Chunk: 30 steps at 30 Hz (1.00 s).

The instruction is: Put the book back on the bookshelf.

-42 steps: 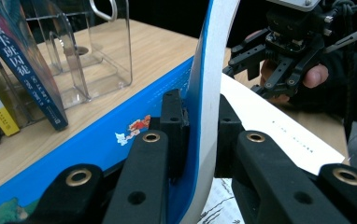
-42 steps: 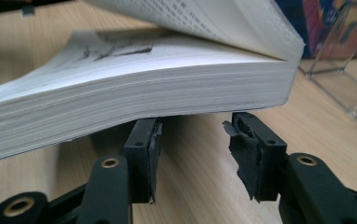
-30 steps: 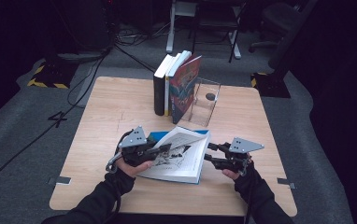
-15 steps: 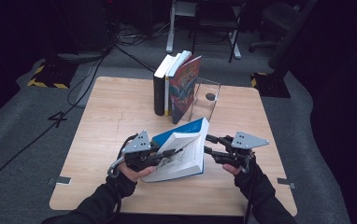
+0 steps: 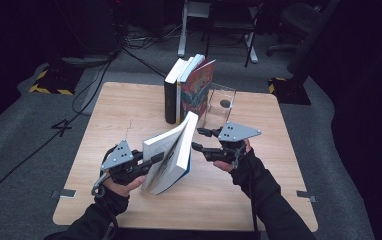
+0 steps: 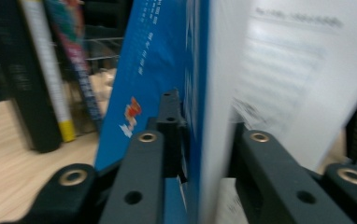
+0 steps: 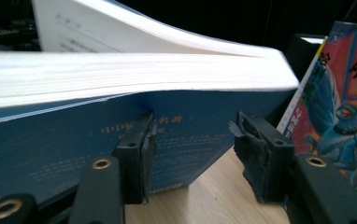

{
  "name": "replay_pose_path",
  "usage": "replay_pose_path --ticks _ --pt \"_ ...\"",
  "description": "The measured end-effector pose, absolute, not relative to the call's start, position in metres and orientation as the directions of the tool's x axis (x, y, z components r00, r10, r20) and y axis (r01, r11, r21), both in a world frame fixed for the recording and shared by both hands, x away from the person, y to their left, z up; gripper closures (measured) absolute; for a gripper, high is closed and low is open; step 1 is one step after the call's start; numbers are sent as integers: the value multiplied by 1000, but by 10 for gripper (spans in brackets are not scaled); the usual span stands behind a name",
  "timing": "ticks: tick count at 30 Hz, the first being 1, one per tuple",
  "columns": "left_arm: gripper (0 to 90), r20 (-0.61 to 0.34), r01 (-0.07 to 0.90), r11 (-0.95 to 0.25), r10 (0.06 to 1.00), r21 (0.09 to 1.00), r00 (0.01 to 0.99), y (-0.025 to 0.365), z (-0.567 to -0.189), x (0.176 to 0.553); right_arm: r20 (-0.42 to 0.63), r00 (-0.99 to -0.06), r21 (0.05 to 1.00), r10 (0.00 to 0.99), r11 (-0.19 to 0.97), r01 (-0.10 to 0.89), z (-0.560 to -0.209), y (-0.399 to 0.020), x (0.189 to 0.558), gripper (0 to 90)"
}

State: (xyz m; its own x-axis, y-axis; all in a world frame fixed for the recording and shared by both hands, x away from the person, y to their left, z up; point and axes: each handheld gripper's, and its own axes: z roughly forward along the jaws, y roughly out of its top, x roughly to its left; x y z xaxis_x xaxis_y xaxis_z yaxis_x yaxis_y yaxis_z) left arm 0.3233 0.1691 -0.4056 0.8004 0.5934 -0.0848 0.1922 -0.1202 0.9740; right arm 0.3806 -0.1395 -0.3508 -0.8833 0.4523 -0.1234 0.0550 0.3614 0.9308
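A blue book [image 5: 171, 155] stands tilted on the table [image 5: 129, 105], clamped in the left gripper [image 5: 151, 161]. The right gripper [image 5: 199, 140], jaws part open and just widening, sits beside its cover. Behind the book stand a row of books [image 5: 186, 90] and a clear bookend [image 5: 219, 105].

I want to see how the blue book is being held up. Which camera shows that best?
The high view: the whole blue book stands tilted on the table, the left gripper clamping it. The left gripper view shows its blue cover and pages between the jaws; the right gripper view shows its page edges and cover close up.
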Motion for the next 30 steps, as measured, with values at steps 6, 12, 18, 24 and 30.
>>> replay_pose_path --ticks 6,12,18,24,30 --pt "707 -85 203 -132 599 970 796 167 -407 322 -113 -896 920 429 386 69 -361 -123 382 446" --pt "748 -96 221 -160 558 962 824 160 -410 328 -98 -910 933 402 356 57 -364 -122 381 443" --pt "783 -142 232 -136 475 963 868 150 -413 338 -103 -918 939 382 342 37 -371 -141 379 401" --pt "782 -157 225 -121 413 967 897 135 -415 345 -121 -908 938 401 346 28 -374 -160 374 401" --pt "782 -178 226 -104 344 969 922 108 -414 355 -114 -888 955 445 297 27 -372 -187 367 401"
